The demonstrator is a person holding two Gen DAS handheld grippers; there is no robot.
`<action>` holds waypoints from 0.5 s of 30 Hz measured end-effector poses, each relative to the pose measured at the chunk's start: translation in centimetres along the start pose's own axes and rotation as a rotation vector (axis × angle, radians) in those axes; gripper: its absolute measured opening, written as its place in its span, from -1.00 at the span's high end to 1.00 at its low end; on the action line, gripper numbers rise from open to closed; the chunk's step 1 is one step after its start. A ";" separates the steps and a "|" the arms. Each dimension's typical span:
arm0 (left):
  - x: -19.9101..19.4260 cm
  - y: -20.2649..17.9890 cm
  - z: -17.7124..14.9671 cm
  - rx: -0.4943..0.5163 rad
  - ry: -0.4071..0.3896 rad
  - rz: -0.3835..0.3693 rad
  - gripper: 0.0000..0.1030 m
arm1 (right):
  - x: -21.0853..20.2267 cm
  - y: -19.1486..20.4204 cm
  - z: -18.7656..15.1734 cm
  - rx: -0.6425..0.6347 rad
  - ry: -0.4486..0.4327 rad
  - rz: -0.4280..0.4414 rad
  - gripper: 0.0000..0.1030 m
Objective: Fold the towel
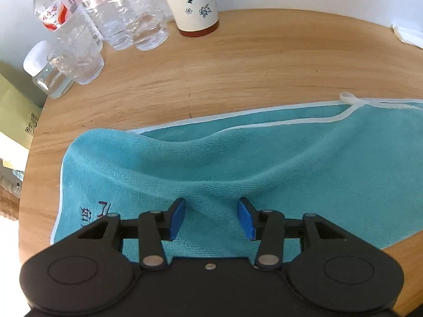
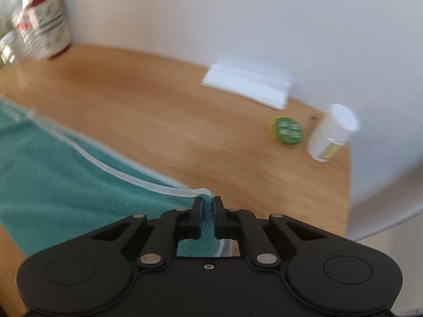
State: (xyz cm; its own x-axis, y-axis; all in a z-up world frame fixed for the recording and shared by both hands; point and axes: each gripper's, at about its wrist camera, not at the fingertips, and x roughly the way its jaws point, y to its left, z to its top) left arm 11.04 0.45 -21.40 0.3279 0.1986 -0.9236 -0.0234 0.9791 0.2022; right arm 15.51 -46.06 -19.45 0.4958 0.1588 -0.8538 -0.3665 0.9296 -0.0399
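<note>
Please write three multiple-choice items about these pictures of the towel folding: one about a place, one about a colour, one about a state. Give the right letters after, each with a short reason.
1. Where does the paper cup stand?
A. on the towel
B. at the far table edge, beside the water bottles
C. between the left jaws

2. What colour is the towel?
A. teal with a white hem
B. red
C. yellow

3. How do the right gripper jaws stand?
A. wide open
B. shut on the towel edge
C. shut on a bottle

Answers:
1 B, it stands on bare wood next to the bottles.
2 A, teal cloth, pale border.
3 B, cloth sits pinched between them, while the left gripper is open.
</note>
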 end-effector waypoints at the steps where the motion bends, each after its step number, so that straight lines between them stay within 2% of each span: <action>1: 0.0 0.0 0.1 0.004 0.001 0.003 0.04 | 0.0 0.2 -0.1 0.003 0.007 -0.006 0.86; 6: 0.1 -0.1 0.4 0.016 0.008 0.010 0.02 | 1.4 1.4 -0.6 -0.019 0.013 -0.077 0.81; 7: 0.1 -0.1 0.5 0.020 0.010 0.009 0.02 | 1.7 1.7 -0.6 -0.027 0.010 -0.102 0.71; 8: 0.1 -0.1 0.4 0.023 0.011 0.009 0.02 | 1.8 1.8 -0.7 -0.034 0.010 -0.119 0.44; 9: 0.1 -0.1 0.4 0.028 0.013 0.009 0.00 | 1.6 1.8 -0.8 -0.027 0.000 -0.140 0.34; 13: 0.2 0.2 0.7 0.034 0.036 0.006 -0.05 | -1.4 -0.5 -2.0 0.095 -0.070 -0.153 0.32; 15: 0.3 0.2 0.9 0.034 0.047 0.004 -0.08 | -2.5 -1.9 -3.4 0.159 -0.048 -0.101 0.32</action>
State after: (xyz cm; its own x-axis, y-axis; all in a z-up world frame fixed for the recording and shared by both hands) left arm 12.01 0.68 -21.30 0.2831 0.2047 -0.9370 0.0083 0.9764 0.2159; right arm 12.27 -49.32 -19.04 0.5622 0.0740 -0.8237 -0.1859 0.9818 -0.0387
